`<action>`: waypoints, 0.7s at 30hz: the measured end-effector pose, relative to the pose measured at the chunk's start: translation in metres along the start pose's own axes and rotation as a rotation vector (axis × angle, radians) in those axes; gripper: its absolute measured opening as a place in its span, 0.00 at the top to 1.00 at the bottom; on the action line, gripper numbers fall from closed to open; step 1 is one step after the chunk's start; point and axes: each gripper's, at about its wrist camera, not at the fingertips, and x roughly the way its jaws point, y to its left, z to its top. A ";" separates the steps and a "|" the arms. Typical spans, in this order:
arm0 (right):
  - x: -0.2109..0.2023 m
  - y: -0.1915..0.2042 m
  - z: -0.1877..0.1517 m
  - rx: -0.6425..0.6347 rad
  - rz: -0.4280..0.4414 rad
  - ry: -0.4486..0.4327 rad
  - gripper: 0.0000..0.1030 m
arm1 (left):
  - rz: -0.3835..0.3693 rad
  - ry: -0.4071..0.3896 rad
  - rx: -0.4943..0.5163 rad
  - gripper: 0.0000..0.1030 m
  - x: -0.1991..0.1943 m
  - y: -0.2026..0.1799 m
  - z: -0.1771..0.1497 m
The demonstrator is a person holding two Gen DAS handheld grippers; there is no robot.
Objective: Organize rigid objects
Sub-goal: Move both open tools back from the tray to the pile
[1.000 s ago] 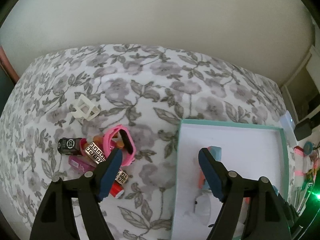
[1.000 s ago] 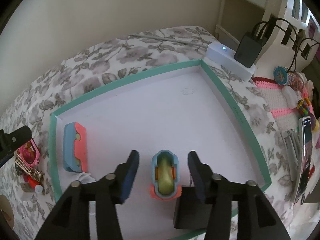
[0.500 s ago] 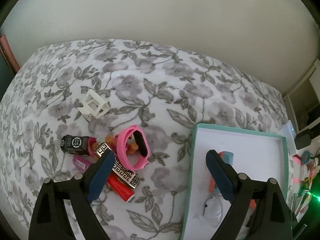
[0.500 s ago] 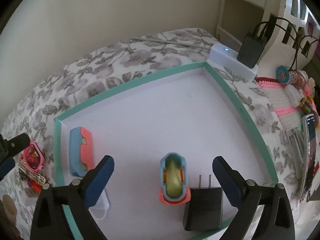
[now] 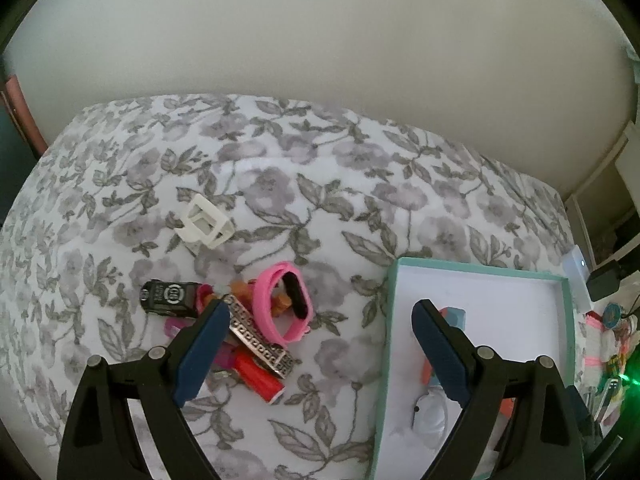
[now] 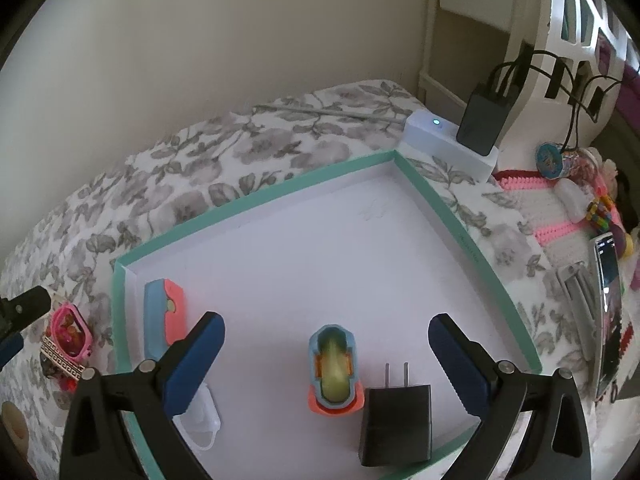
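A: Both empty?
B: Yes, left gripper (image 5: 316, 334) and right gripper (image 6: 326, 350) gape wide. Pink watch band (image 5: 285, 302) on the bed: light, springy, probably slippery. I'd pinch its strap.

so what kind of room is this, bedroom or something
Most likely a bedroom, probably a child's. The work surface is a bed with a floral sheet pushed against a plain wall, a white carved headboard stands beside it, and a charger with cables sits next to small toys.
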 end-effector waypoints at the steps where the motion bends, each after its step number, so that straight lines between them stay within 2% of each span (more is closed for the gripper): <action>1: -0.001 0.001 0.000 0.001 0.006 -0.002 0.00 | 0.002 -0.003 -0.005 0.10 -0.002 0.002 0.001; 10: -0.020 0.026 0.001 -0.024 0.143 -0.030 0.00 | 0.053 -0.045 -0.100 0.10 -0.025 0.044 0.001; 14: -0.029 0.050 -0.004 -0.106 0.196 -0.047 0.00 | 0.056 -0.069 -0.164 0.09 -0.033 0.067 -0.004; 17: -0.035 0.071 -0.011 -0.177 0.240 -0.049 0.00 | 0.046 -0.062 -0.194 0.00 -0.034 0.081 -0.006; 21: -0.039 0.094 -0.019 -0.232 0.318 -0.045 0.00 | 0.087 -0.057 -0.222 0.00 -0.037 0.099 -0.013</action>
